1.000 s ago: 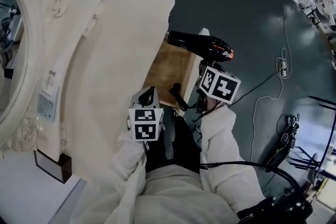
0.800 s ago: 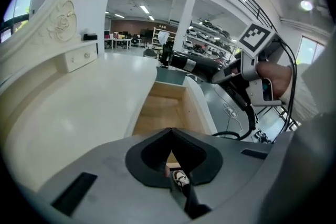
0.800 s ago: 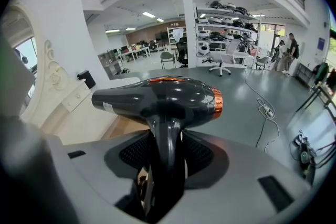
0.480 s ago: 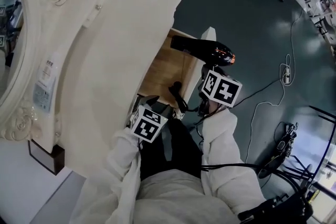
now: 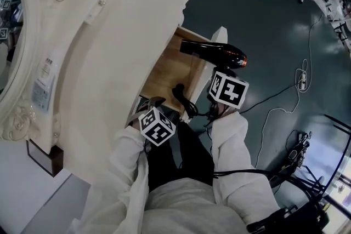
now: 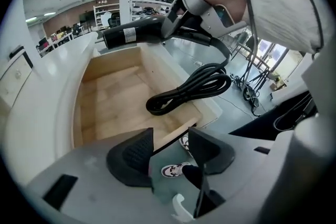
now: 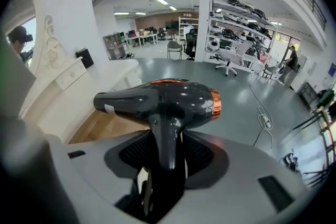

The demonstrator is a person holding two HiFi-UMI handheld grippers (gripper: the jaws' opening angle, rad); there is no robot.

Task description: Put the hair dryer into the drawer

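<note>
The shiny black hair dryer with the orange ring (image 7: pixel 163 99) hangs just over the open wooden drawer (image 5: pixel 170 74), near its front edge. Its long nose points in toward the cream table (image 5: pixel 126 35). My right gripper (image 7: pixel 167 152) squeezes its handle. My left gripper (image 6: pixel 170 152), beside the drawer, has just been opening wide and holds nothing. I think the way is down.
</note>
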